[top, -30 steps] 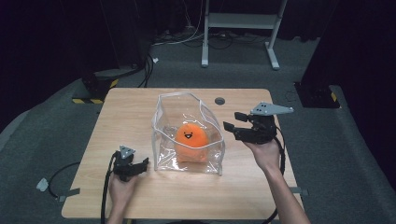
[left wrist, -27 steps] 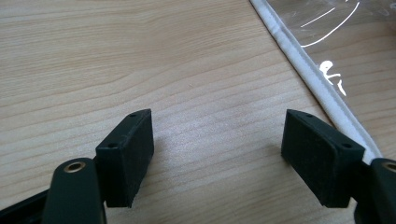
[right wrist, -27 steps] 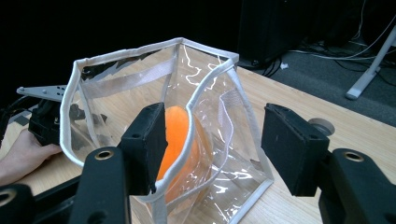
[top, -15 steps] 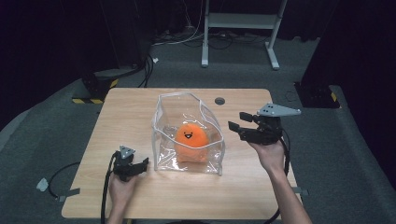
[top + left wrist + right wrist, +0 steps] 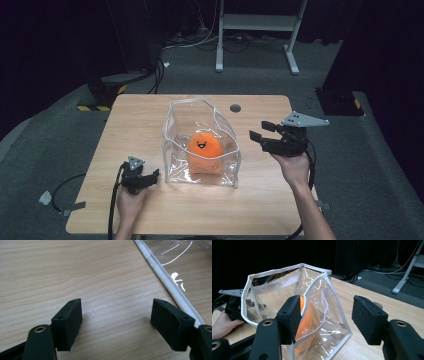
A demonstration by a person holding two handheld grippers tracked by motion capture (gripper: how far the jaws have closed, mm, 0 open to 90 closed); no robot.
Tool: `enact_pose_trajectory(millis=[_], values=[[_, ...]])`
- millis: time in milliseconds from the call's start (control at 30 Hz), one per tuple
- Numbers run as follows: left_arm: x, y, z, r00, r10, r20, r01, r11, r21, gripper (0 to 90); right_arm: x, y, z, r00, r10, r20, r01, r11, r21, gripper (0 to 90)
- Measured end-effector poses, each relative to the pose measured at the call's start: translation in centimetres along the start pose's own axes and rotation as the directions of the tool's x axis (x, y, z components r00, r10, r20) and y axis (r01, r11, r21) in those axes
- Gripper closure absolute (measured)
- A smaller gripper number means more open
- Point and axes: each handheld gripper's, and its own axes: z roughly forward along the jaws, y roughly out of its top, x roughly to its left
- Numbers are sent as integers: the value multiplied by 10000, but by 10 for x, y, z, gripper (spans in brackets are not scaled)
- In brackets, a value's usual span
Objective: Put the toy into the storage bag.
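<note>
High view: an orange plush [image 5: 204,148] sits inside a clear bag [image 5: 176,127] at mid-counter [image 5: 135,115]. Both grippers, right [image 5: 259,131] and left [image 5: 155,174], flank the bag, fingers apart, empty; a clumsy grab could collapse or topple the bag.
</note>
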Motion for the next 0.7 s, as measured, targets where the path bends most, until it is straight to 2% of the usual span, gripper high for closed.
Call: enact_pose_trajectory(millis=[700], values=[[0,0,0,10000,6,2,-6,10000,5,253,-6,-9,-13,9996,188,192,-184,9996,-208,399]])
